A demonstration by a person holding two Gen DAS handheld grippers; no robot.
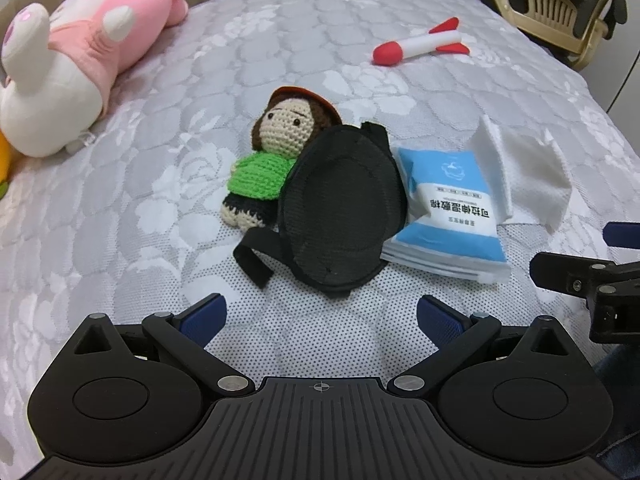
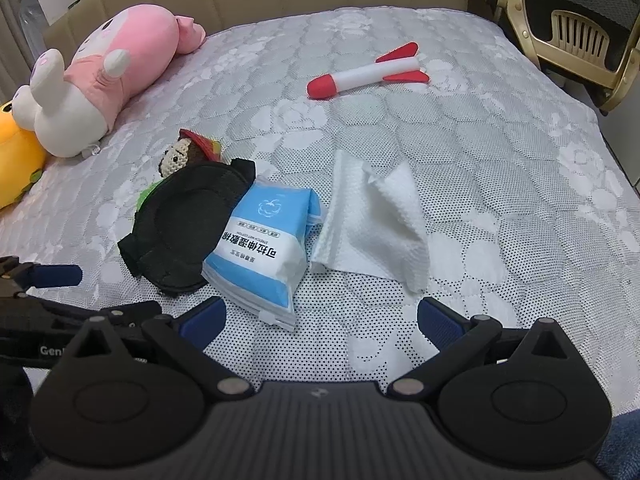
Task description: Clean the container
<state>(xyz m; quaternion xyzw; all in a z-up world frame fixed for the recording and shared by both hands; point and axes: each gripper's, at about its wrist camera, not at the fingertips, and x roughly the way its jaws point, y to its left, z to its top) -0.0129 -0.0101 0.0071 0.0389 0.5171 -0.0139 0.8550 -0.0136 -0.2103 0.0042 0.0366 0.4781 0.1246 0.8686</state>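
Note:
A black round container with a strap (image 1: 344,208) lies on the grey mattress (image 1: 160,220), leaning on a crochet doll (image 1: 272,156). It also shows in the right wrist view (image 2: 184,224). A blue and white wipes pack (image 1: 448,216) (image 2: 264,248) rests against its right side. A crumpled white wipe (image 1: 528,176) (image 2: 372,224) lies right of the pack. My left gripper (image 1: 320,320) is open and empty, just short of the container. My right gripper (image 2: 320,320) is open and empty, just short of the pack and wipe.
A pink and white plush (image 1: 68,64) (image 2: 104,76) lies at the far left, with a yellow plush (image 2: 16,152) beside it. A red and white toy rocket (image 1: 420,42) (image 2: 368,74) lies farther back. A chair (image 2: 576,28) stands past the bed's right corner.

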